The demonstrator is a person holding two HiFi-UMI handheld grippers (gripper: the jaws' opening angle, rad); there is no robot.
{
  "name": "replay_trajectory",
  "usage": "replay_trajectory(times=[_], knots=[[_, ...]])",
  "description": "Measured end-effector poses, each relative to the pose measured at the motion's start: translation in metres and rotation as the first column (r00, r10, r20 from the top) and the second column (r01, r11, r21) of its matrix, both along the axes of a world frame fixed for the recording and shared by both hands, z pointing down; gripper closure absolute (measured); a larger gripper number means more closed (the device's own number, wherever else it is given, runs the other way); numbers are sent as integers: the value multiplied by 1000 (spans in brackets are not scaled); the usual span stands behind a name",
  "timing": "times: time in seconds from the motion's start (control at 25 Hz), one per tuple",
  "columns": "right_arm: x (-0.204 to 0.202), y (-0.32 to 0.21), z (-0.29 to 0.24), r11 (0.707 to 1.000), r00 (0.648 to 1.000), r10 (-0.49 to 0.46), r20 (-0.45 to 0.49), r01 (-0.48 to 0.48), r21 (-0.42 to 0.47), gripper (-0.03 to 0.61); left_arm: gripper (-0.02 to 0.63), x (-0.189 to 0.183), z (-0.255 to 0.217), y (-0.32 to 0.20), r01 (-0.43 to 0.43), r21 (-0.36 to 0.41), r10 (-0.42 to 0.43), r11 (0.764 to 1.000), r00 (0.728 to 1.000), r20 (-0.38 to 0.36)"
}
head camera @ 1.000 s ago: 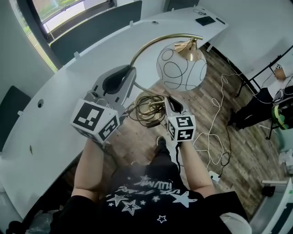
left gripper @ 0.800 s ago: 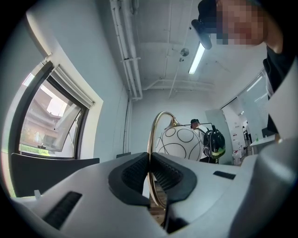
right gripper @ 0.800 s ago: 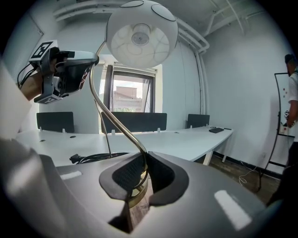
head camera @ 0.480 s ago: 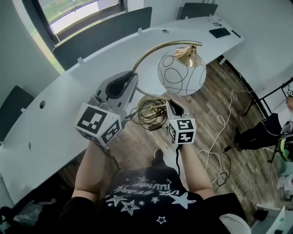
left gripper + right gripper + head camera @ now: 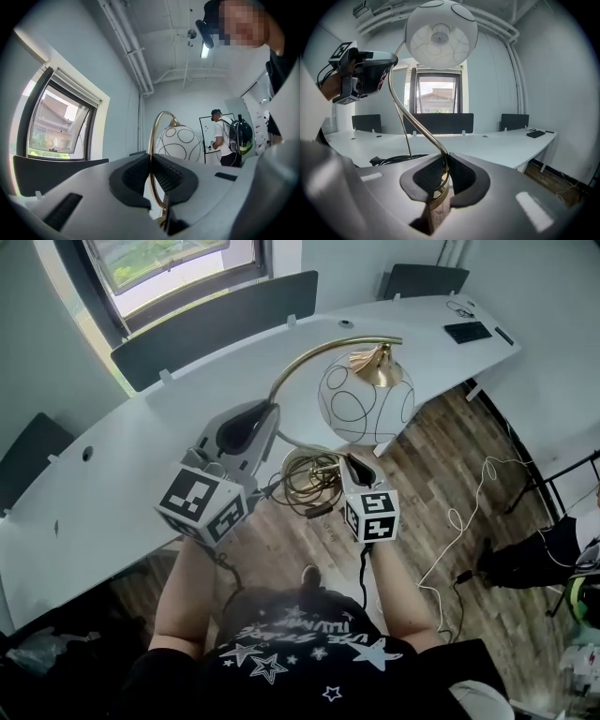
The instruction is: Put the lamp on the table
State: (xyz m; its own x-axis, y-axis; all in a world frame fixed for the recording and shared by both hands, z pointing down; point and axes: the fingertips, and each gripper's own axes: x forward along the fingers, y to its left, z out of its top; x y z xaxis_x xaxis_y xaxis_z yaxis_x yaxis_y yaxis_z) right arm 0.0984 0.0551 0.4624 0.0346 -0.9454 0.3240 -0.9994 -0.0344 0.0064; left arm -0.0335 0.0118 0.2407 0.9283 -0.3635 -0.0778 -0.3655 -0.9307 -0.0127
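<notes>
Lamp (image 5: 366, 399), gold stem (image 5: 151, 136) clamped in left hand-held gripper (image 5: 151, 169), right hand-held gripper (image 5: 443, 176)

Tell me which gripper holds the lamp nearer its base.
The right gripper: it grips the lamp just above its base; the left gripper grips it higher up, on the curve.

The lamp (image 5: 366, 397) has a white globe shade drawn over with thin black rings, a brass cap and a slim brass stem arching over it. Its dark cord (image 5: 305, 479) hangs coiled near the base. It is upright in the air over the wood floor (image 5: 441, 456), just off the near edge of the long white curved tabletop (image 5: 112, 493). The left tongs (image 5: 265, 418) pinch the stem, and the right tongs (image 5: 349, 463) pinch it lower down.
</notes>
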Motion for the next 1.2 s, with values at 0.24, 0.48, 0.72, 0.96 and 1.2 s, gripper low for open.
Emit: replay_trajectory(times=[0.24,0.48,0.72,0.96,1.2], knots=[[42,0,9,999,999,-31,14,31,-14,540,581,43,8,4,35,-6,-34,999,999,27],[58,-10,19,999,999,-41,35,42,-31,540,581,59,18,-4,45,-21,-44,999,998,53],[61,-24,30,997,997,-50,53,53,-54,540,581,69,25,-24,30,-24,-28,999,998,60],[85,-38,32,997,999,-12,38,15,-70,540,582,92,30,-46,-15,-35,16,999,999,49],[113,-71,27,997,1000,19,13,-18,-80,540,581,114,29,-84,-42,-43,43,998,999,25]])
